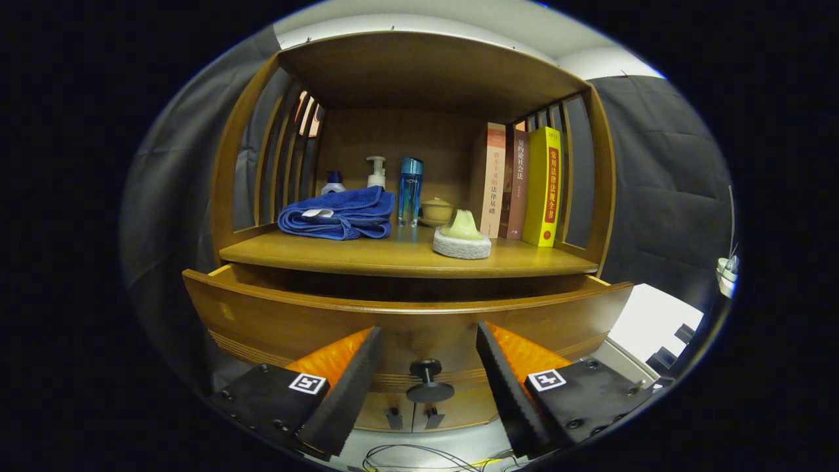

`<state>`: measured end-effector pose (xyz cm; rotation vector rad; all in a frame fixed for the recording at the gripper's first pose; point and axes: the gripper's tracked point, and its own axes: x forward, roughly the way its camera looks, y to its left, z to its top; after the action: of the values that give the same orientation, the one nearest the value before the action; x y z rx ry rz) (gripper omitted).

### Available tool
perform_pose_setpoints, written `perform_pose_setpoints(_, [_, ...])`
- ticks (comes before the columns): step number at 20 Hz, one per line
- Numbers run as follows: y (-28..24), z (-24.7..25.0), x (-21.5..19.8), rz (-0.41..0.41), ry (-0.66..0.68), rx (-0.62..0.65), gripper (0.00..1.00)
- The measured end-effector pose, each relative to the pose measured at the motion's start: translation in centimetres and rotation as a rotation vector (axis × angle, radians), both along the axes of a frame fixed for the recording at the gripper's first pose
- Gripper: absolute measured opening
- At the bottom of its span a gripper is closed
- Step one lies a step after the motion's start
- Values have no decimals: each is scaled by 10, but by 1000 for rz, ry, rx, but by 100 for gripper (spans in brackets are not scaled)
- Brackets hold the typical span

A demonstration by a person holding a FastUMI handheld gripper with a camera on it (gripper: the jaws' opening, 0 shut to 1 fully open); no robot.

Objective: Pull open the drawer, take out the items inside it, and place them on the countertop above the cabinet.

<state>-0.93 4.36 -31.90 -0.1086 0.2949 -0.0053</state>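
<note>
the gripper (427, 367) is spread wide, its fingers (351, 380) released and grasping nothing; the black drawer knob (429, 383) sits between them, touching neither. the wooden drawer (275, 314) is pulled out a little, its inside hidden from here. on the countertop (393, 259) above it lie a folded blue towel (341, 215) at the left, a soap on a white sponge (462, 236) nearer the front, pump bottles (376, 172), a blue bottle (410, 190), a small lidded cup (436, 210), and books (521, 187) standing at the right.
</note>
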Motion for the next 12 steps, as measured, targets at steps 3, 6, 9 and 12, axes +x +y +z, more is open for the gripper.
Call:
perform_pose_setpoints(3, [0,-4,12,-12,1,11,96])
perform_pose_setpoints(6, [1,-8,21,-21,4,10,96])
perform_pose_setpoints(9, [1,-13,31,-21,18,0,96])
perform_pose_setpoints(12, [1,-18,38,-28,31,20,96])
